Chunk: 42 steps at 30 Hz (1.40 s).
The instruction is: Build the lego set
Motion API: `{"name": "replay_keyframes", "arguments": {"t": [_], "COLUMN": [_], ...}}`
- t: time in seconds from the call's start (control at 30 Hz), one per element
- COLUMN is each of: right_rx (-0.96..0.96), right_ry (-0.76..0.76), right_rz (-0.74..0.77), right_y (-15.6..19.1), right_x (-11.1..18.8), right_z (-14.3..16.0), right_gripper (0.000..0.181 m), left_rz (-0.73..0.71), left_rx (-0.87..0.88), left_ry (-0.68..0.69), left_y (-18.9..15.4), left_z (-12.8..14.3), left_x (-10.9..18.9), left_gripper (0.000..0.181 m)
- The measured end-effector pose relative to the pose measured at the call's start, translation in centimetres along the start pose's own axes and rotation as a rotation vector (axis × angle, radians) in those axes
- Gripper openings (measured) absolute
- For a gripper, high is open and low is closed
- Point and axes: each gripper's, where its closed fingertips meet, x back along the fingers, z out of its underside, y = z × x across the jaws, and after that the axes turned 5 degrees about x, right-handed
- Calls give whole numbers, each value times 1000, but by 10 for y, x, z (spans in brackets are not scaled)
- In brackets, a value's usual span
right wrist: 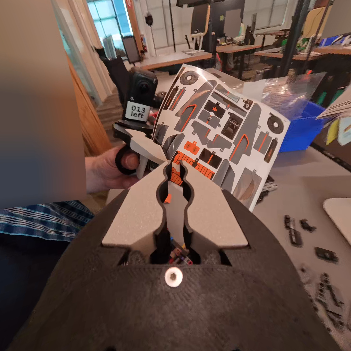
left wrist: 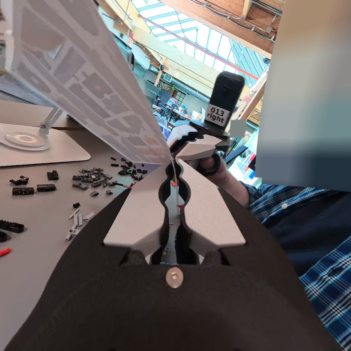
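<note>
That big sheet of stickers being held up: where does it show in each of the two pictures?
Left wrist view: sticker sheet fills the upper left, seen from its pale back, its corner pinched at the left claw.
Right wrist view: it stands centre-right, printed side facing, its lower edge in the right claw.
Shared landmark: the small dark lego parts scattered on the grey table.

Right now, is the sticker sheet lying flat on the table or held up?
Held up: the sticker sheet stands tilted above the table, its bottom corner pinched by left gripper and right gripper.
</note>
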Motion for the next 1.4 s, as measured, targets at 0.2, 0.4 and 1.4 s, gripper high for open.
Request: {"name": "replay_keyframes", "arguments": {"t": [0.2,0.4,1.4], "right_rx": [-171,-300,-455], "right_ry": [-74,-116,-176], "right_rz": [-125,-259,-429], "right_y": [5,13,25], "right_x": [4,7,14], "right_z": [-1,-4,-7], "right_gripper": [6,6,2], "left_rz": [48,96,184], "left_rx": [-85,-164,-300], "left_ry": [43,81,173], "left_y": [-8,-16,-28], "left_z": [2,3,10], "left_x": [-2,-2,-6], "left_gripper": [0,0,0]}}
